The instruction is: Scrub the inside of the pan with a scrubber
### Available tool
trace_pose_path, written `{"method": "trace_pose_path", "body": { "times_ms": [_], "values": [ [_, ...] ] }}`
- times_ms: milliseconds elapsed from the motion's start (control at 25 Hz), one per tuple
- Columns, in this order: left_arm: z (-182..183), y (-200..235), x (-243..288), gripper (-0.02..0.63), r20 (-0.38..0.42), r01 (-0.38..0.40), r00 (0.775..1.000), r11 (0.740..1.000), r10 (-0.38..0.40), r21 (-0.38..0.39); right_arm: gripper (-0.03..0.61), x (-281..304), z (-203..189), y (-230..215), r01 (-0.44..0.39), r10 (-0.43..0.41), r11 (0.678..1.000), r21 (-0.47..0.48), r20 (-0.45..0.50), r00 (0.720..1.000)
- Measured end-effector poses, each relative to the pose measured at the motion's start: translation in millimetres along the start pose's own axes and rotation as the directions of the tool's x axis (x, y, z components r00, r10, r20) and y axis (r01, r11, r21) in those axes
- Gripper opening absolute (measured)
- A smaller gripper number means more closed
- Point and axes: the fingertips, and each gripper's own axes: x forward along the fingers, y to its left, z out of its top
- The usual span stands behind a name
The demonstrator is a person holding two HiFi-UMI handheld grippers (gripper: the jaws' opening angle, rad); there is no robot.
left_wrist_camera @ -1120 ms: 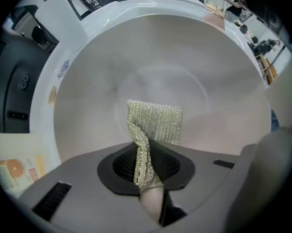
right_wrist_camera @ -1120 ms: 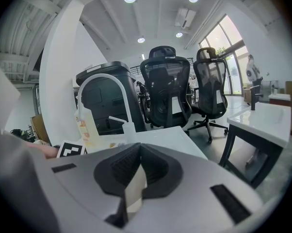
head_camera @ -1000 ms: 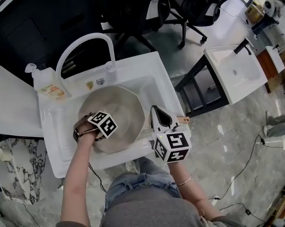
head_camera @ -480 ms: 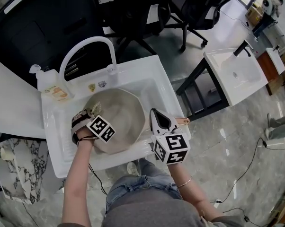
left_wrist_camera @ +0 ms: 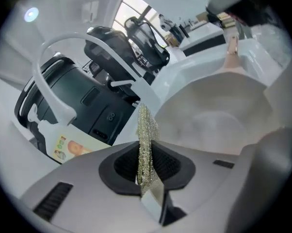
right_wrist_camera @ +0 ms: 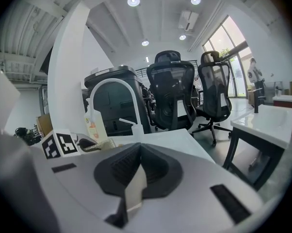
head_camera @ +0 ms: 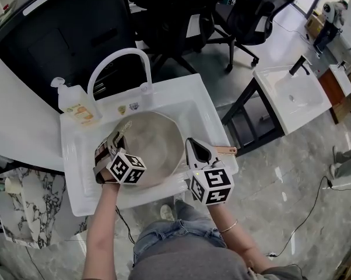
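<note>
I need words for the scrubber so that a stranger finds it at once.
Find the white sink with the arched faucet; a pale pan lies in it. At the pan's left rim the left gripper pinches the scrubber: a thin, glittering mesh sheet, unlike the smooth things around it.

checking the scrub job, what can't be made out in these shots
Pan bottom, head view: partly covered by the left gripper; too hazy to judge dirt.
Scrubber touching the pan or not: head and left gripper views leave it open.
Right gripper on the pan handle or not: head view, its body covers the spot; its own view shows only shut jaws.
Bottle label: too small.
</note>
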Motion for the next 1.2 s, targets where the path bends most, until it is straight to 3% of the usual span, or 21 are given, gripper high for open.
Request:
{"method": "trace_pose_path", "body": {
  "times_ms": [160,280,400,520,680,760,840,1200],
  "values": [
    [19.1,5.5,-29.3,0.067,0.122,0.031,0.992,0.985,-0.010,-0.172,0.011,-6.4,1.3,13.7,-0.021,0.021,1.000,-0.011,0.012,1.000],
    [30.1,4.8,-53.3,0.067,0.214,0.091,0.976,0.954,-0.028,-0.286,0.011,-12.8,0.0,25.5,-0.036,0.036,0.999,-0.015,0.017,0.999],
    [38.7,2.6,-75.4,0.067,0.298,0.174,0.953,0.899,-0.051,-0.402,0.011,-18.8,0.0,37.3,-0.053,0.053,0.998,-0.020,0.028,0.998],
    [44.1,3.1,-96.8,0.067,0.357,0.229,0.932,0.855,-0.056,-0.465,0.011,-24.7,2.8,48.6,-0.071,0.072,0.997,-0.026,0.047,0.996],
    [43.0,3.8,-126.2,0.067,0.435,0.324,0.898,0.758,-0.059,-0.567,0.011,-36.3,5.8,61.0,-0.086,0.088,0.996,-0.023,0.081,0.993],
    [41.1,5.4,-139.8,0.067,0.467,0.359,0.883,0.720,-0.055,-0.594,0.011,-42.3,7.2,67.4,-0.096,0.097,0.995,-0.022,0.096,0.991],
    [38.5,6.4,-153.0,0.067,0.491,0.381,0.870,0.700,-0.051,-0.603,0.011,-48.0,7.3,74.5,-0.105,0.107,0.994,-0.025,0.106,0.989],
    [25.6,6.5,-203.1,0.067,0.556,0.416,0.831,0.663,0.000,-0.622,0.009,-73.2,8.3,107.3,-0.158,0.164,0.986,-0.054,0.146,0.976]
  ]
}}
